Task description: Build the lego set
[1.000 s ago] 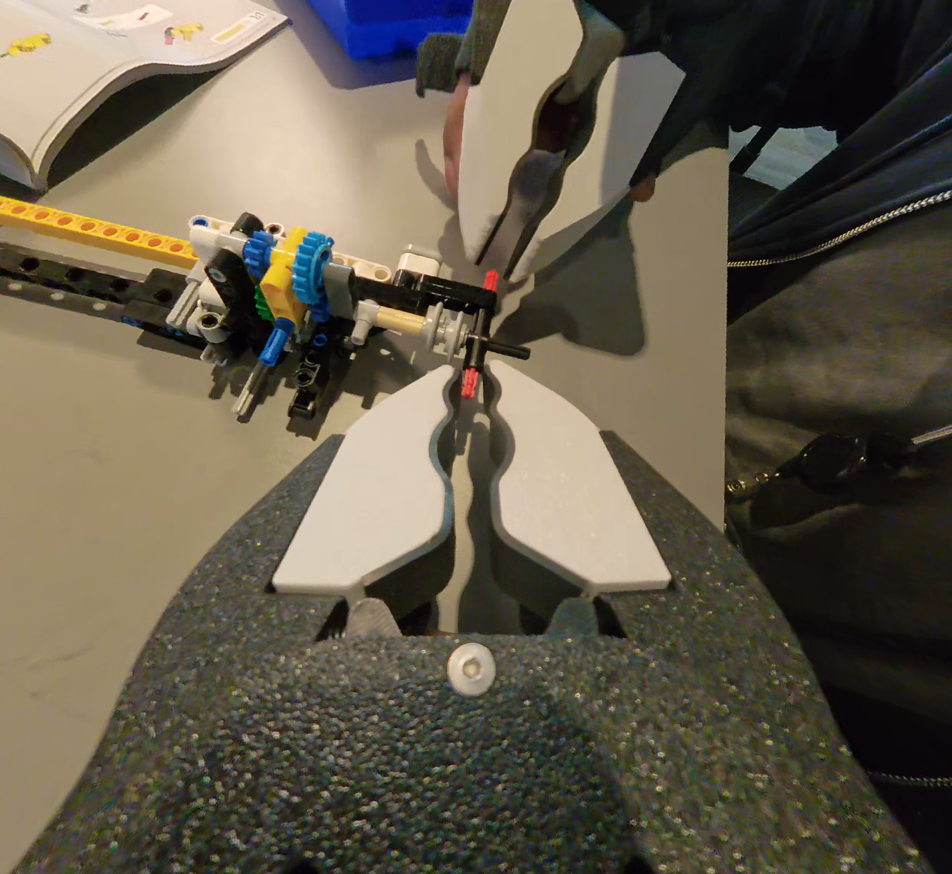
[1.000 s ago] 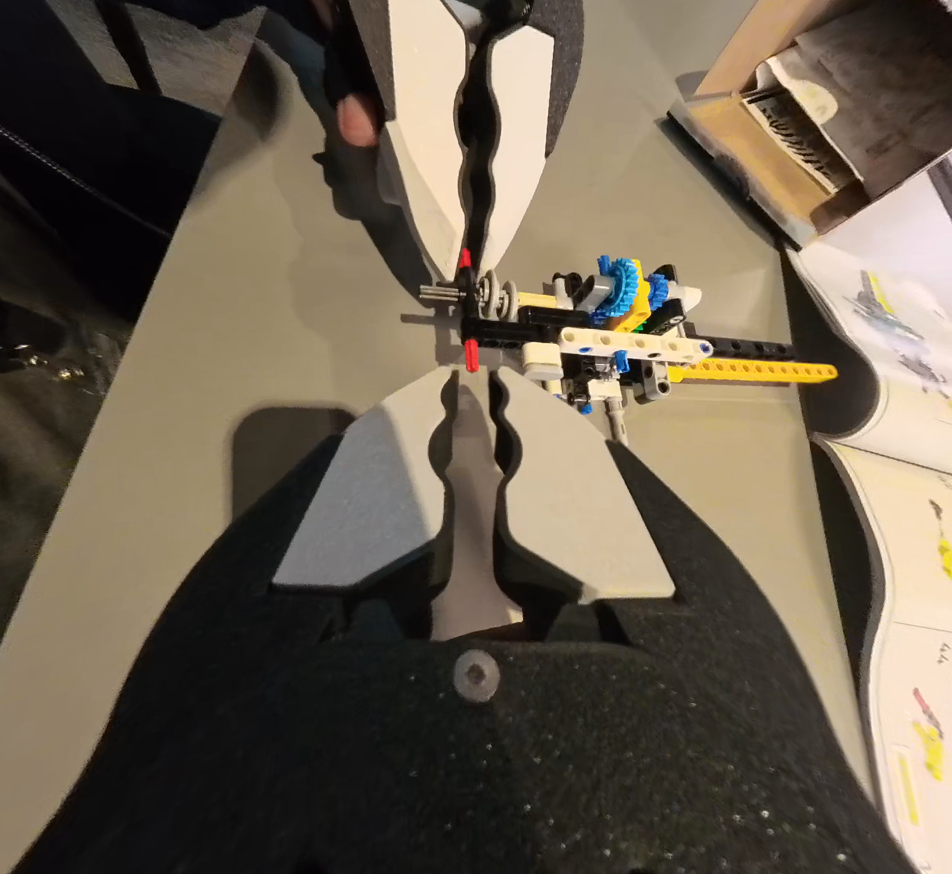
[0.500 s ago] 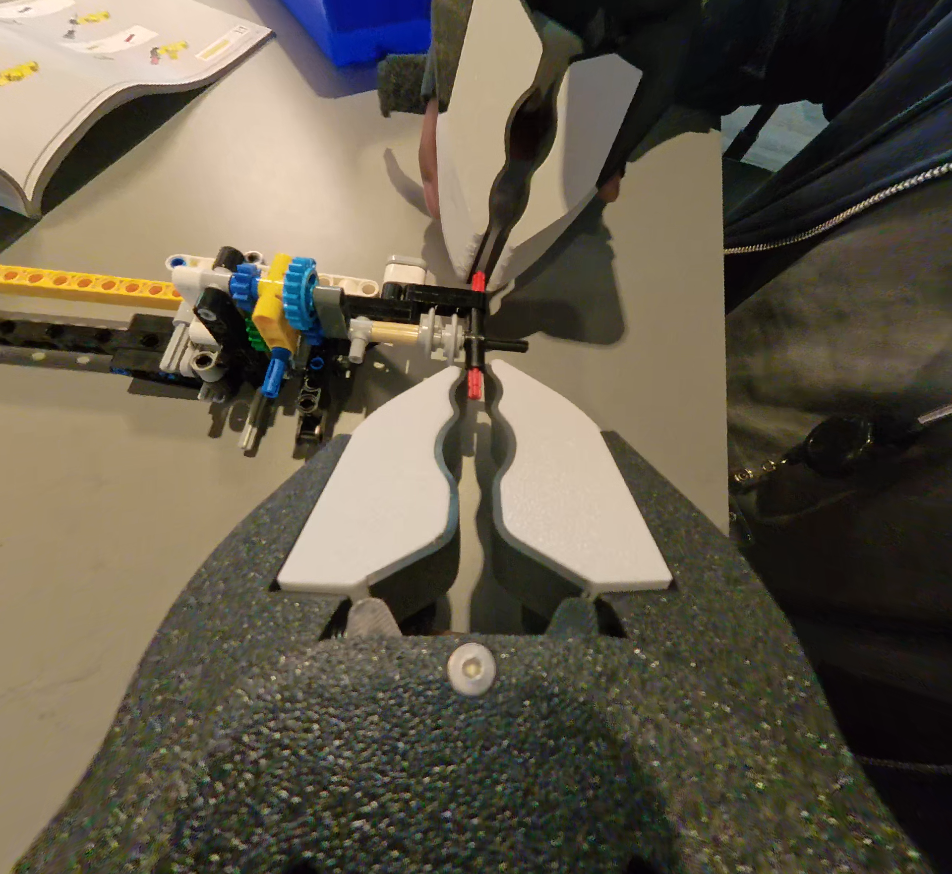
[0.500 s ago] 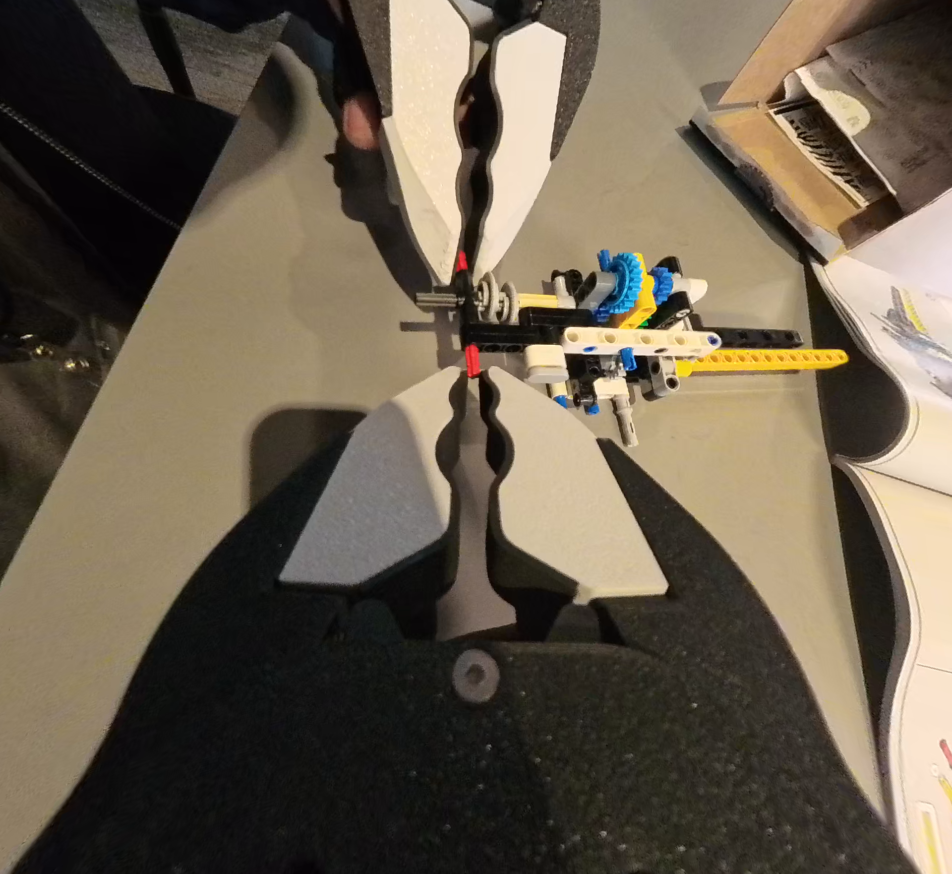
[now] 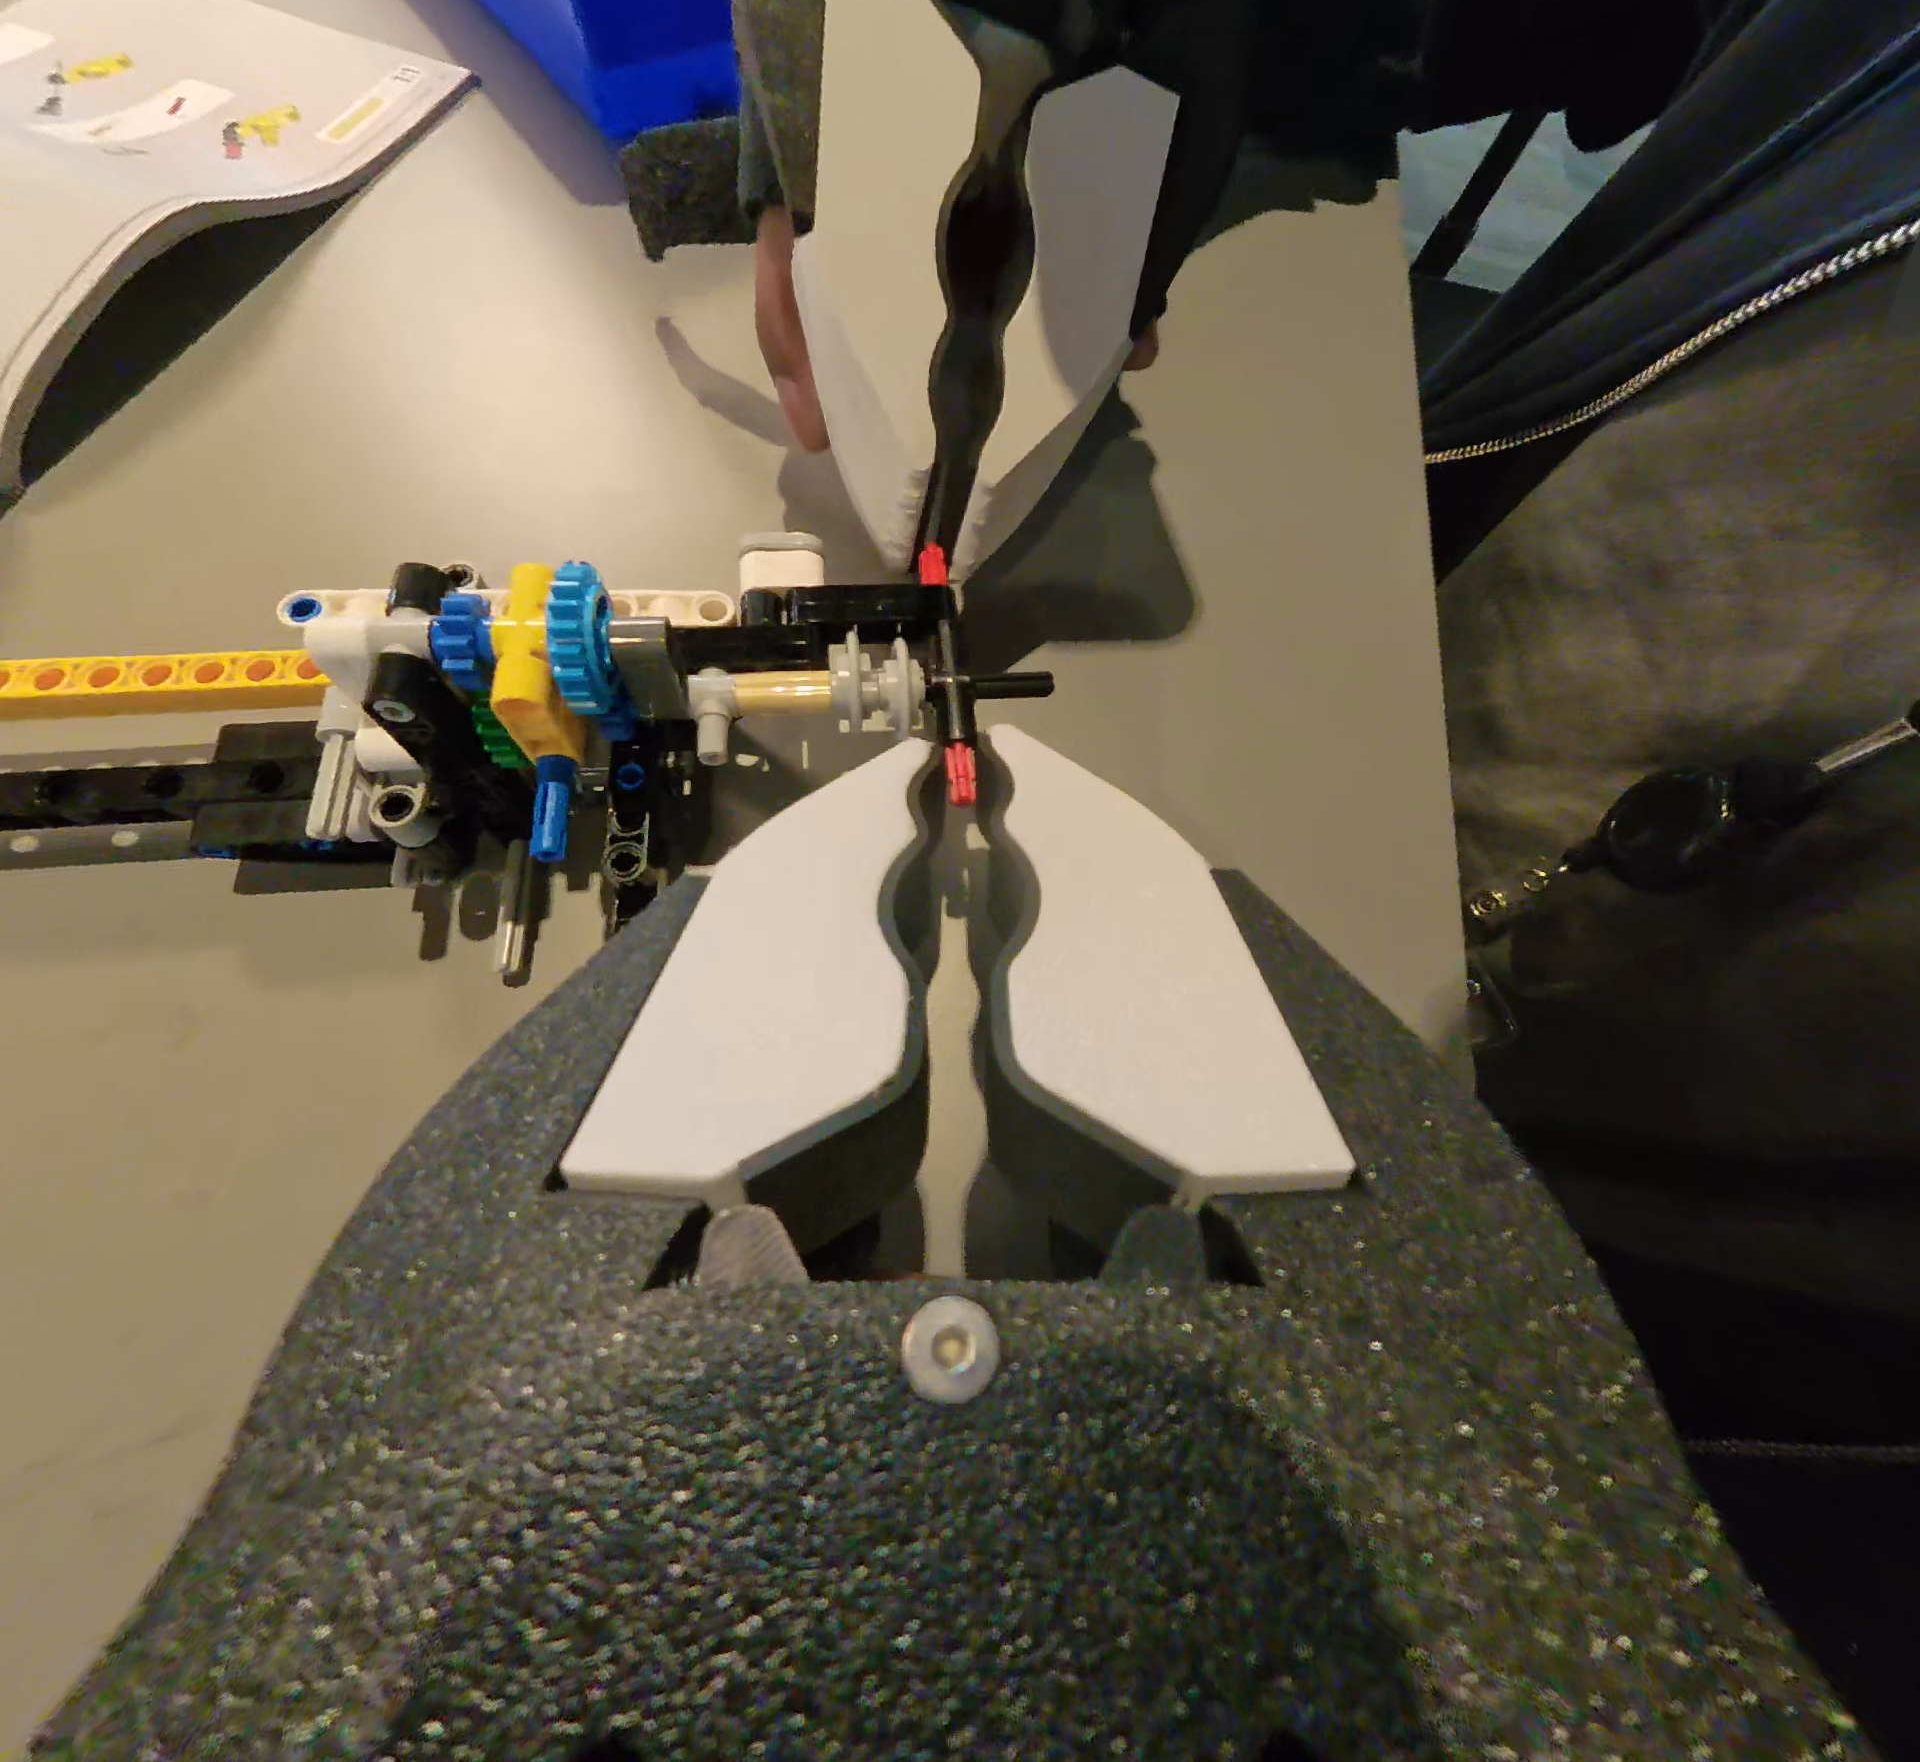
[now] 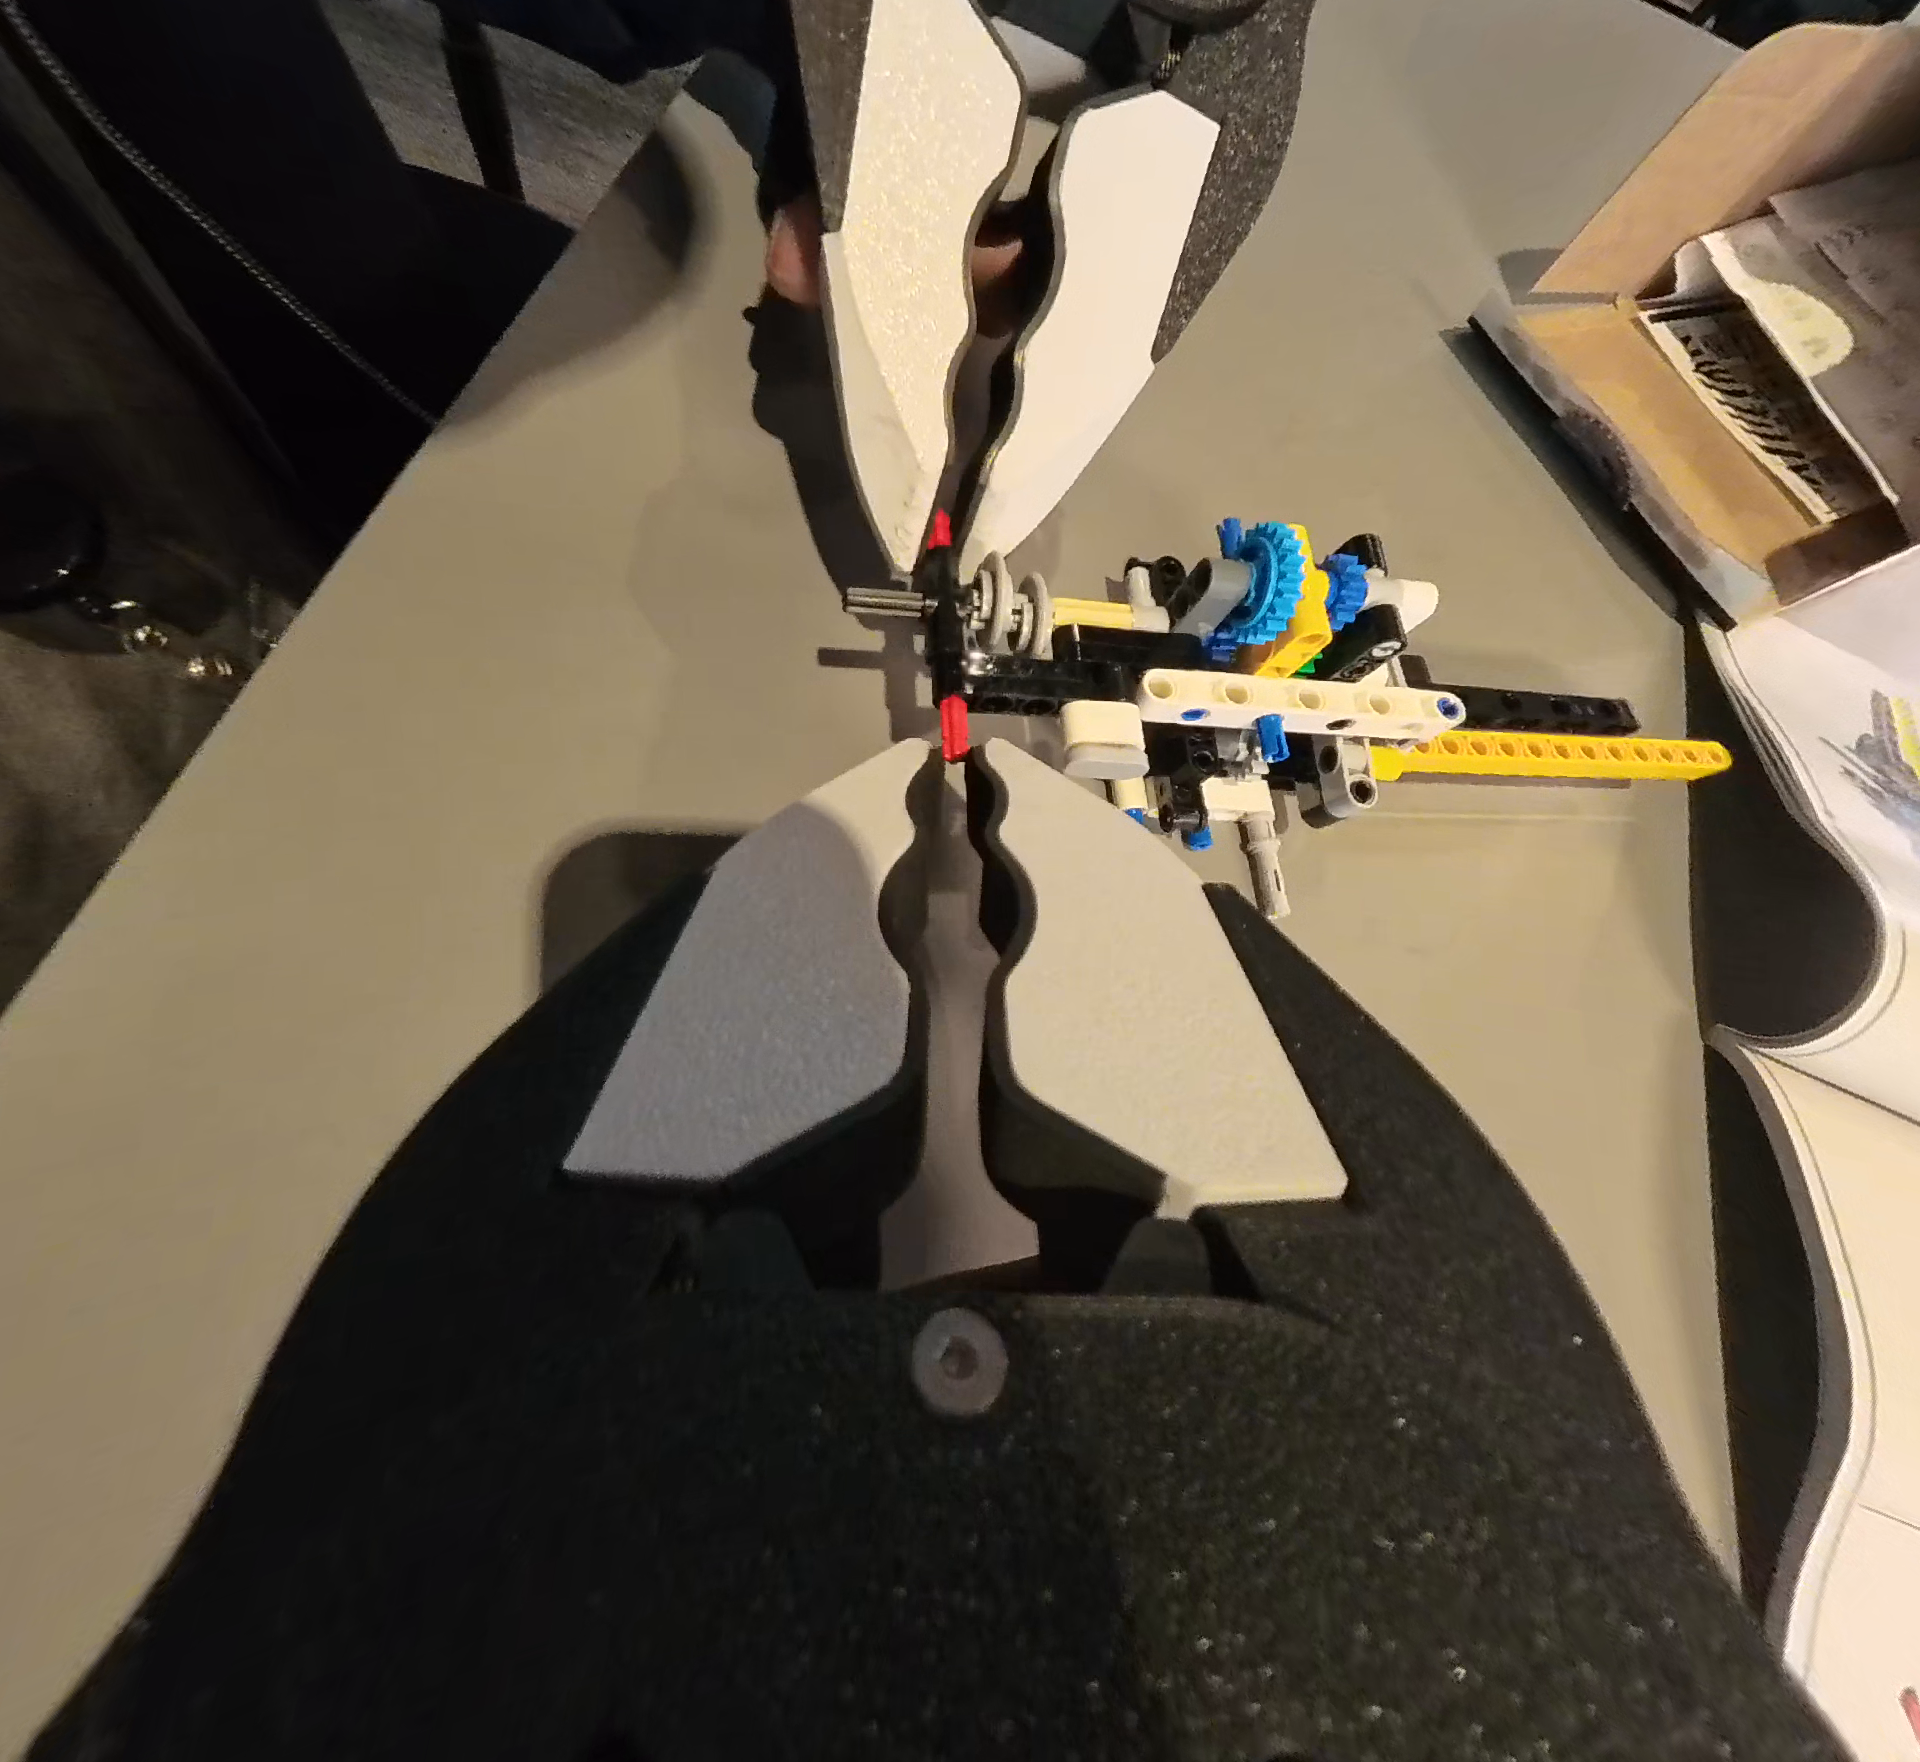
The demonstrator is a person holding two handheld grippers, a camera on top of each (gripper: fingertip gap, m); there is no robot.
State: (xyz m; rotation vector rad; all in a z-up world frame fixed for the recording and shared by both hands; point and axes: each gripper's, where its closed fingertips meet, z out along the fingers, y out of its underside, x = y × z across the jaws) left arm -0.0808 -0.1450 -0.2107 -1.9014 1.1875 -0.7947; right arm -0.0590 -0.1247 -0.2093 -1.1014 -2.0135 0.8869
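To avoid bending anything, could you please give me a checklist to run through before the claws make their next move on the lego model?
1. Left claw lined up with the near red axle end: ok.
2. Right claw lined up with the opposite red end: ok.
3. Either claw actually clamping its red end: cannot tell.
4. Lego model resting on the table: ok.
5. Instruction booklet out of both claws' way: ok.
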